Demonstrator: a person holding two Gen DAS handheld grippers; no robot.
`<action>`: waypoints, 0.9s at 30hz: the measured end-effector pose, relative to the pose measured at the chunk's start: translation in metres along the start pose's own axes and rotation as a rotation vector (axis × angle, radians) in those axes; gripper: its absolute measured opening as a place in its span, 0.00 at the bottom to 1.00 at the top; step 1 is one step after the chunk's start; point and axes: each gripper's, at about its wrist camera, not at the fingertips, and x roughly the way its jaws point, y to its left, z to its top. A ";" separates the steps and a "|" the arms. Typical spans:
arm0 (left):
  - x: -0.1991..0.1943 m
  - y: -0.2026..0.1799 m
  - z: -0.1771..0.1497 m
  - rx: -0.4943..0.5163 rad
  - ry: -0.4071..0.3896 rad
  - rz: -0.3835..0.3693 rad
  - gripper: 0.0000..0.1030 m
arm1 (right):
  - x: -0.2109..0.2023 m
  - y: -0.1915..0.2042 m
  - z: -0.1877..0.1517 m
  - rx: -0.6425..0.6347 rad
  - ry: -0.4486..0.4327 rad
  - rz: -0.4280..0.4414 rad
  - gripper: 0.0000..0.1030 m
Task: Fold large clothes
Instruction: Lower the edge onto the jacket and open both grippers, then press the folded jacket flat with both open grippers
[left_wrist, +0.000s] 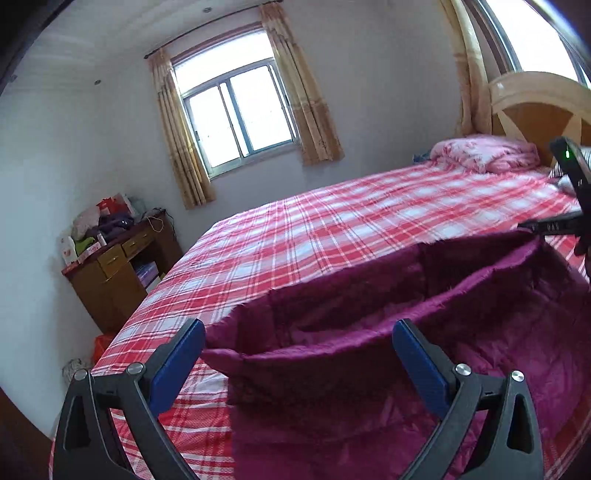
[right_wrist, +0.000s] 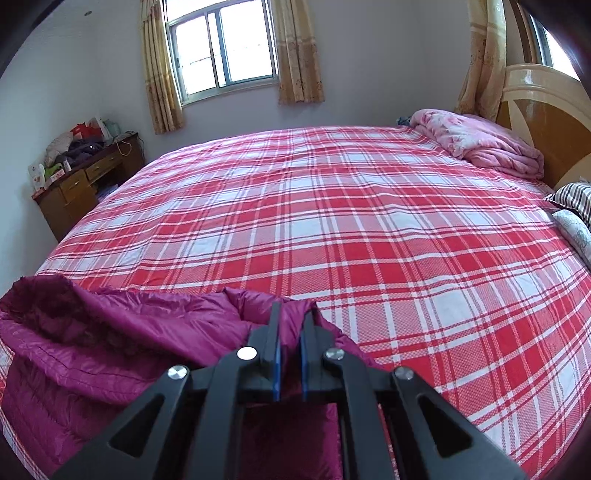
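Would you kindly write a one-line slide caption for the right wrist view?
Right hand-held gripper shut on the magenta padded coat's edge over the red plaid bedsheet.

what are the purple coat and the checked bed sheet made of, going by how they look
Purple coat: seems a smooth, slightly shiny synthetic shell, quilted and puffy, with stitched lines; a darker, furry-looking trim runs along its edge. Checked bed sheet: looks like matte woven cotton or a blend, with a fine printed check and no sheen. Exact fibres cannot be told.
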 end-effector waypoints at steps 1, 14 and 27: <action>0.013 -0.011 -0.004 0.028 0.025 0.023 0.99 | 0.000 0.000 0.000 0.011 -0.005 -0.009 0.16; 0.082 -0.017 -0.011 -0.026 0.159 0.198 0.99 | -0.034 0.110 -0.035 -0.244 -0.091 0.069 0.83; 0.142 -0.045 -0.005 0.026 0.205 0.213 0.99 | 0.048 0.085 -0.044 -0.155 0.050 -0.018 0.78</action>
